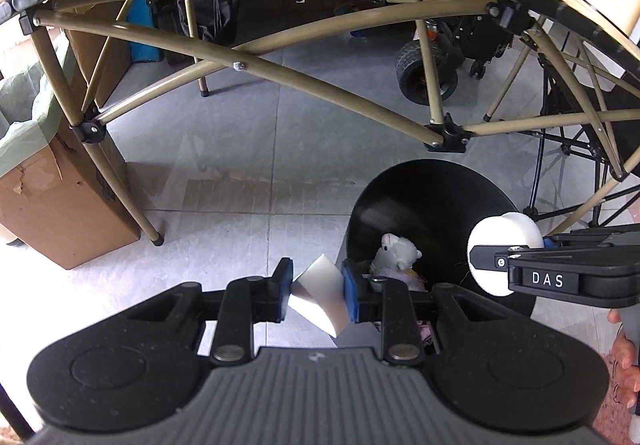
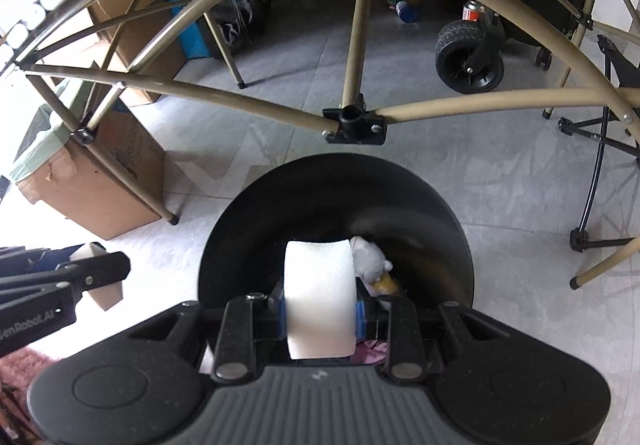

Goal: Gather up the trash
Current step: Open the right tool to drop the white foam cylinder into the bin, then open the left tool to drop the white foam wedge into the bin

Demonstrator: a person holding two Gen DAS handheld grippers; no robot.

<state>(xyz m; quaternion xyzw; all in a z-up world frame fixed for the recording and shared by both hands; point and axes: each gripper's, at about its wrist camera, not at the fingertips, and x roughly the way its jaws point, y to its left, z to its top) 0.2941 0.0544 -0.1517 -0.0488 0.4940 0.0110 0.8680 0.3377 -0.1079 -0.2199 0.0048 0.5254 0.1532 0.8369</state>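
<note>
While both grippers hang over the tiled floor (image 1: 224, 149) beside a folding table (image 1: 280, 57), each is clamped on a piece of trash. The left gripper (image 1: 316, 295) pinches a small white folded card (image 1: 318, 295) between its blue pads, and in its own view the card sits just short of the black bin (image 1: 432, 197), over the bin's near left edge. The right gripper (image 2: 320, 315) squeezes a white roll (image 2: 320, 299) by its two flat ends, and its camera looks straight down into the same bin (image 2: 336, 185), so the roll hangs above the opening. Inside the bin lie a small grey stuffed toy (image 1: 396, 255) and some pinkish and yellow scraps.

The step in hand looks like the drop: both pieces are carried and brought to the bin. The right side seems ready, needing only its jaws spread so the roll falls in. The left probably needs to shift further over the opening first, or the card may land on the floor.
</note>
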